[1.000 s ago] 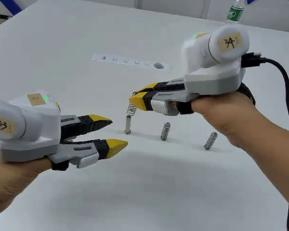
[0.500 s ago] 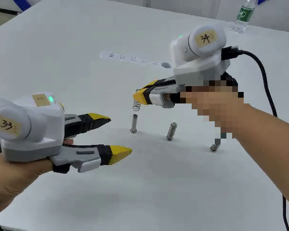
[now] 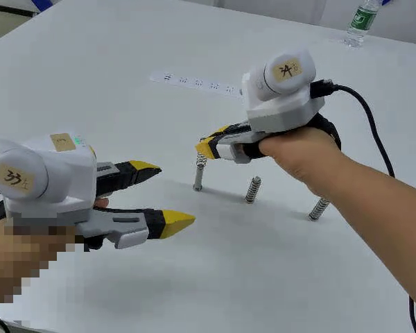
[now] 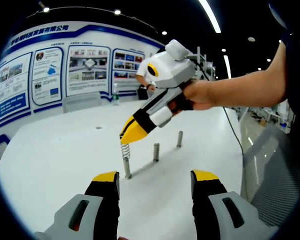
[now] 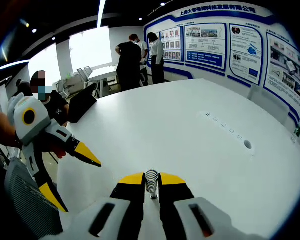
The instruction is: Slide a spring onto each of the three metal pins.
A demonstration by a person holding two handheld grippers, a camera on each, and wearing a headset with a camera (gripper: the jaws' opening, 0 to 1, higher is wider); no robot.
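The right gripper (image 3: 206,147) has its jaws closed narrow on a spring (image 3: 202,161), whose lower end meets the top of the leftmost metal pin (image 3: 197,180) on the white table (image 3: 125,83). The middle pin (image 3: 253,189) and the far-right pin (image 3: 319,208) each carry 1 spring already. The left gripper (image 3: 175,194) hangs near, its jaws wide apart and empty.

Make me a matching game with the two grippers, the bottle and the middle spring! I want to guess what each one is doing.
1 left gripper
2 right gripper
3 bottle
4 middle spring

A at the far edge of the table
B shut on a spring
C standing upright, nothing gripping it
D open, holding nothing

Pairs: 1-D, 2-B, 3-A, 4-C
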